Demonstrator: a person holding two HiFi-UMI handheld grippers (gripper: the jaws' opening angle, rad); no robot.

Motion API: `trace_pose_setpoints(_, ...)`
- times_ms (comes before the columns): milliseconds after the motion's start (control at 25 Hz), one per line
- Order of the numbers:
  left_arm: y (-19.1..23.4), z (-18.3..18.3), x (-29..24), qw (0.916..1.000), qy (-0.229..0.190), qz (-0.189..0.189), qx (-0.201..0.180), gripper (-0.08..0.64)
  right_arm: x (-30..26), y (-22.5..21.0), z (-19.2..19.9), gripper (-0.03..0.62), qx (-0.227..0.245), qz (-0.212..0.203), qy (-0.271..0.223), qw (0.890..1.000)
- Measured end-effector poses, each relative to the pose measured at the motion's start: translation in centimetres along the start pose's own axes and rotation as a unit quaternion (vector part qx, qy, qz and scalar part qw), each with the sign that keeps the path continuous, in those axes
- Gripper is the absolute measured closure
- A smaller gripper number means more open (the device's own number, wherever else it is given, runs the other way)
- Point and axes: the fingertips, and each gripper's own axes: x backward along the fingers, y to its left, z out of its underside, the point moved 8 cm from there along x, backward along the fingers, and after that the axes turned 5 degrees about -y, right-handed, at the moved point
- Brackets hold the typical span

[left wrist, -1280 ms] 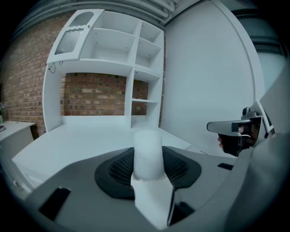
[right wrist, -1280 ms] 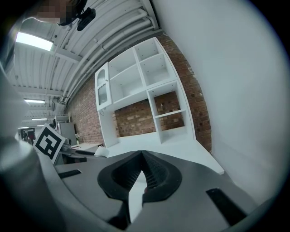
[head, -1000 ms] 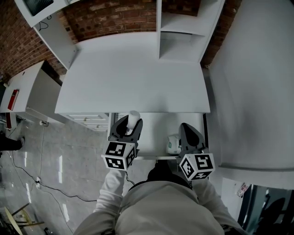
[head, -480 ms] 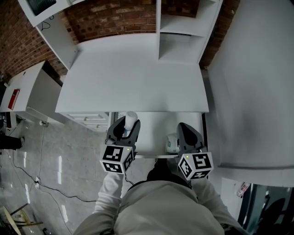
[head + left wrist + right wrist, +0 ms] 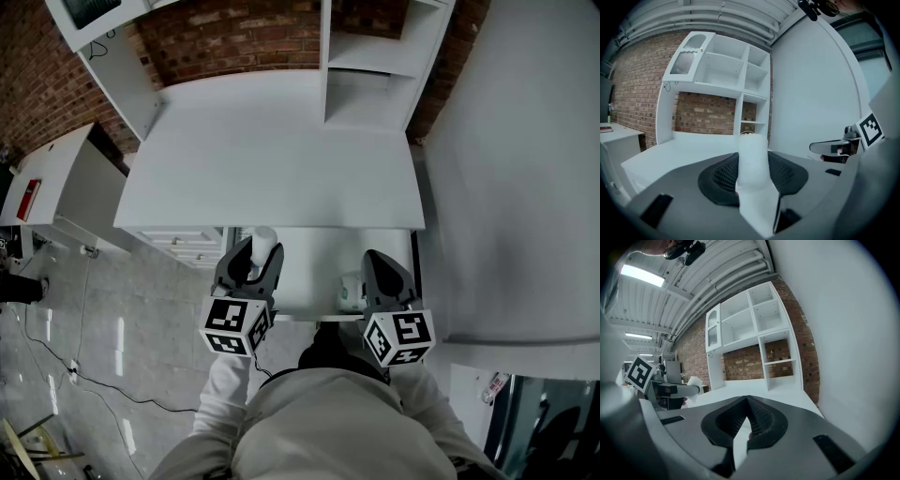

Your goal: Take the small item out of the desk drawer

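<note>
Both arms are tucked in close to the body in pale sleeves, grippers side by side and pointing ahead at the desk (image 5: 281,159), close to level.

Left gripper (image 5: 258,258): over the left end of the open drawer (image 5: 319,272), near the desk's front edge. Jaws are clamped on the small item (image 5: 264,239), a white, cloudy cylinder. It stands upright between the pads with its top above the jaw tips, lifted clear of the drawer floor.

Right gripper (image 5: 377,258): over the right end of the drawer. Jaw tips are together with nothing between them. A small green-and-white object (image 5: 352,292) sits in the drawer just beside its left side.

Writing: none legible on the item. The cubes (image 5: 234,325) on the grippers carry black-and-white square markers only. The red patch (image 5: 26,202) on the side cabinet at left is too small to read.
</note>
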Motion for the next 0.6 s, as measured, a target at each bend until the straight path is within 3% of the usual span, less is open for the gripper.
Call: trace_pose_setpoints(600, 0.26, -0.57, 0.89, 0.9998, -0.013, -0.016, 0.006, 0.368, 0.40, -0.03, -0.46, 0.565, 0.008, -0.003, -0.004, 1.000)
